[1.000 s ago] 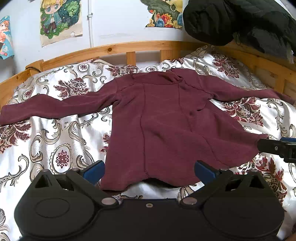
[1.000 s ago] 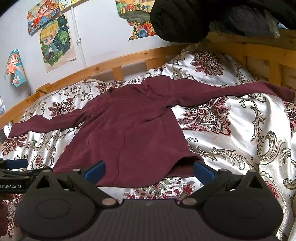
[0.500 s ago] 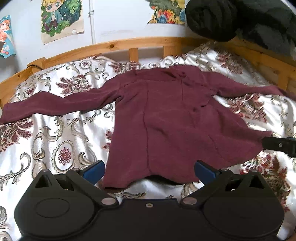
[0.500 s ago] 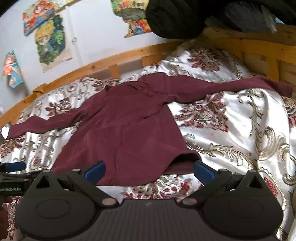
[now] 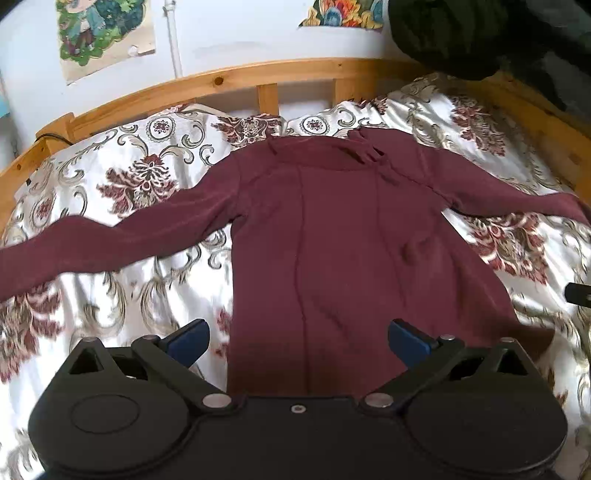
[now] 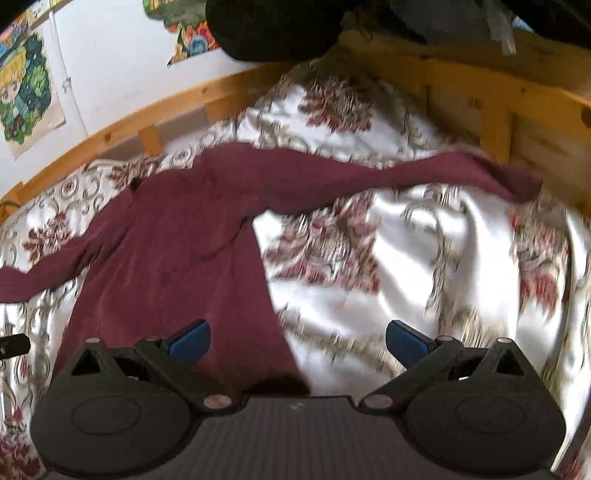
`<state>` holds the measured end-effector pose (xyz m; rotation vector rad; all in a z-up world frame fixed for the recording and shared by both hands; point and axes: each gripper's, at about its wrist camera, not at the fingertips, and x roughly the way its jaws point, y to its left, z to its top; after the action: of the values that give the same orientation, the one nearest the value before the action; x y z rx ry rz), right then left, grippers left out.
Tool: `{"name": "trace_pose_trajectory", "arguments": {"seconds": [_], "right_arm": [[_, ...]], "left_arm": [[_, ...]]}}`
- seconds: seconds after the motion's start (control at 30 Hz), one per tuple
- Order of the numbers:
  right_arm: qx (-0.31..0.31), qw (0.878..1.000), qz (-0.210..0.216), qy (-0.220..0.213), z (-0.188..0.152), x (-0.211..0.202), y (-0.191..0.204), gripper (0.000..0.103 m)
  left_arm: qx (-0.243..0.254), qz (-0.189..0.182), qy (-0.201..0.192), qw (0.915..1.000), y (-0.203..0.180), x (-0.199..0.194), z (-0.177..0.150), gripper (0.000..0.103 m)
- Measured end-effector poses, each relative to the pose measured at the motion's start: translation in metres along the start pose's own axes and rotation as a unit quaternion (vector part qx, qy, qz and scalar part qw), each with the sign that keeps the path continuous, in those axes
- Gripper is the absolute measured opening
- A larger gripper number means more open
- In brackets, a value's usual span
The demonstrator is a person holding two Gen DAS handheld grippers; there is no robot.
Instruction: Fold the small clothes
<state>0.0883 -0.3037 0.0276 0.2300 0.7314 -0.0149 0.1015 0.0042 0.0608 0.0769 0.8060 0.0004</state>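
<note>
A maroon long-sleeved top (image 5: 332,236) lies flat on the patterned bedspread, collar toward the headboard, both sleeves spread out sideways. My left gripper (image 5: 298,338) is open and empty, hovering over the top's lower hem. My right gripper (image 6: 297,339) is open and empty, over the top's right lower edge and the bare bedspread. The top also shows in the right wrist view (image 6: 166,251), with its right sleeve (image 6: 424,177) reaching toward the bed's side rail. The right wrist view is blurred by motion.
The white bedspread (image 5: 110,295) with dark red floral print covers the bed. A wooden headboard (image 5: 266,77) runs along the back and a wooden side rail (image 6: 498,110) on the right. A dark bundle of bedding (image 5: 480,33) sits at the back right corner.
Both grippers have moved forward over the top's hem. The right gripper has swung right, so more bare bedspread and the right sleeve fill its view. The top lies as before.
</note>
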Motion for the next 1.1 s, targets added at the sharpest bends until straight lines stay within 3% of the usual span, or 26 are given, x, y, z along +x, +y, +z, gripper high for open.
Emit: {"name": "trace_pose_trajectory", "arguments": {"seconds": [0.2, 0.43, 0.57, 0.7, 0.83, 0.97, 1.1], "right_arm": [[0.025, 0.999, -0.02, -0.029, 0.036, 0.016, -0.025, 0.103], [0.065, 0.996, -0.029, -0.06, 0.061, 0.049, -0.053, 0.103], [0.046, 0.99, -0.016, -0.134, 0.055, 0.052, -0.072, 0.103], [0.005, 0.98, -0.076, -0.184, 0.045, 0.048, -0.089, 0.103], [0.024, 0.977, -0.128, -0.172, 0.051, 0.055, -0.113, 0.103], [0.078, 0.973, -0.144, -0.164, 0.059, 0.061, -0.138, 0.103], [0.093, 0.969, -0.161, -0.161, 0.06, 0.062, -0.154, 0.103]], "left_arm": [[-0.01, 0.036, -0.012, 0.9992, -0.017, 0.019, 0.042, 0.102], [0.019, 0.031, -0.023, 0.9991, -0.045, 0.049, 0.047, 0.102], [0.006, 0.008, -0.014, 0.9999, -0.054, 0.063, 0.041, 0.102], [-0.008, -0.006, -0.014, 0.9999, -0.059, 0.07, 0.033, 0.102], [-0.031, -0.019, 0.011, 0.9993, -0.063, 0.079, 0.026, 0.102], [-0.045, -0.036, 0.027, 0.998, -0.071, 0.083, 0.02, 0.102], [-0.029, -0.044, 0.027, 0.9983, -0.085, 0.083, 0.019, 0.102]]}}
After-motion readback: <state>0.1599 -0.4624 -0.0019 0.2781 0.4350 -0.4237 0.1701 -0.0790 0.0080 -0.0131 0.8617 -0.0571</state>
